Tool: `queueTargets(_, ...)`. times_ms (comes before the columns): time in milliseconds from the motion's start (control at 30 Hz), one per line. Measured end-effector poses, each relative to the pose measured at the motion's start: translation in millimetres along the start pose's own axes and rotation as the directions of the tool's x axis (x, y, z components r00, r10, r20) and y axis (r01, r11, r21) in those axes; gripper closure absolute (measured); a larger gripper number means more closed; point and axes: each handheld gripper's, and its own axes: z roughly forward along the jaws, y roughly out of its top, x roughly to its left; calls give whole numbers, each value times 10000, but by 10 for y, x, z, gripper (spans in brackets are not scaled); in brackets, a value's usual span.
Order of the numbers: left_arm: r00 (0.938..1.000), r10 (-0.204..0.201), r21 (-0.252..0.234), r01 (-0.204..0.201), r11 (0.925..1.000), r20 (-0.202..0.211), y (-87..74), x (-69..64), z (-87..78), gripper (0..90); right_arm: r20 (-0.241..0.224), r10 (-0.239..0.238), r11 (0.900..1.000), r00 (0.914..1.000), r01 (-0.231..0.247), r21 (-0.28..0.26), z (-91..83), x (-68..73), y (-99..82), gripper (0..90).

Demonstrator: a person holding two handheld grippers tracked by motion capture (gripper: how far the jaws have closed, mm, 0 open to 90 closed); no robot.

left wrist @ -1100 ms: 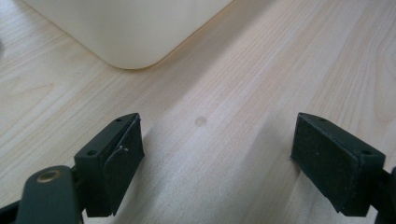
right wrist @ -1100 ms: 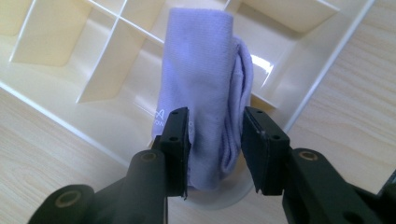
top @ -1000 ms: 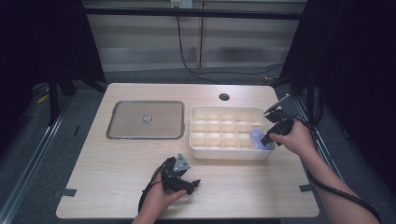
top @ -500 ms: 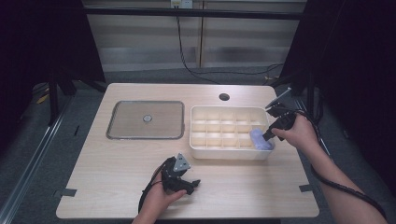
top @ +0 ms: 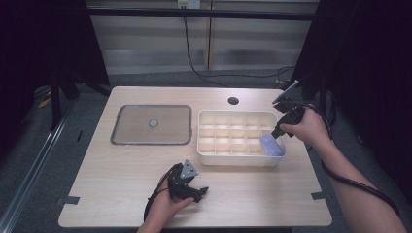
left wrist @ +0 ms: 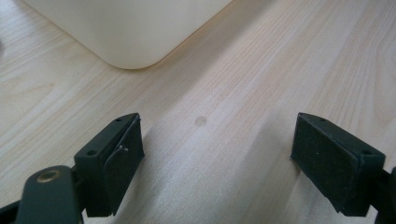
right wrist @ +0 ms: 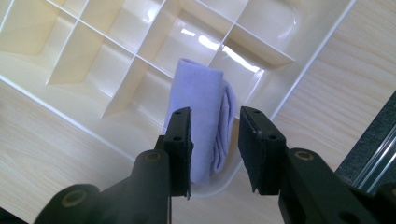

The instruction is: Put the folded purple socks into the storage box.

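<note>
Fingers (left wrist: 112, 168) on the left gripper (top: 187, 184) stand wide apart with bare wood between them, while the right gripper (right wrist: 214, 149) holds its jaws narrowly parted, gripping nothing, just above a rolled lilac cloth (right wrist: 203, 121). From where I stand the wooden table (top: 121, 184) is the biggest thing, with plenty of open surface along its near edge and at the near left. On its left half lies a flat metal tray (top: 150, 124), set well in from the left and far edges. To the right sits the cream divided box (top: 238, 160), its right wall close to the table's right edge, leaving little room there. The left gripper rests near the front edge, just short of the box's near-left corner, whose rounded corner shows in the left gripper view. The right one hovers over the box's near-right corner. The cloth lies in that near-right compartment, against the outer wall. A small dark hole (top: 233, 101) marks the table's far side.
</note>
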Motion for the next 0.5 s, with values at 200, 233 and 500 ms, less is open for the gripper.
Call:
queueTargets(200, 10000, 3, 1, -3, 10000, 1, 0, 0, 0, 162, 14, -18, 9998, 10000, 18, 196, 2, 18, 60, 683)
queueTargets(233, 10000, 4, 4, -4, 10000, -1, 0, 0, 0, 162, 2, -66, 9998, 10000, 66, 193, 9, 23, 67, 693)
queueTargets(500, 10000, 1, 2, -1, 10000, 1, 0, 0, 0, 162, 57, -127, 9996, 9999, 125, 263, 45, 44, 119, 864)
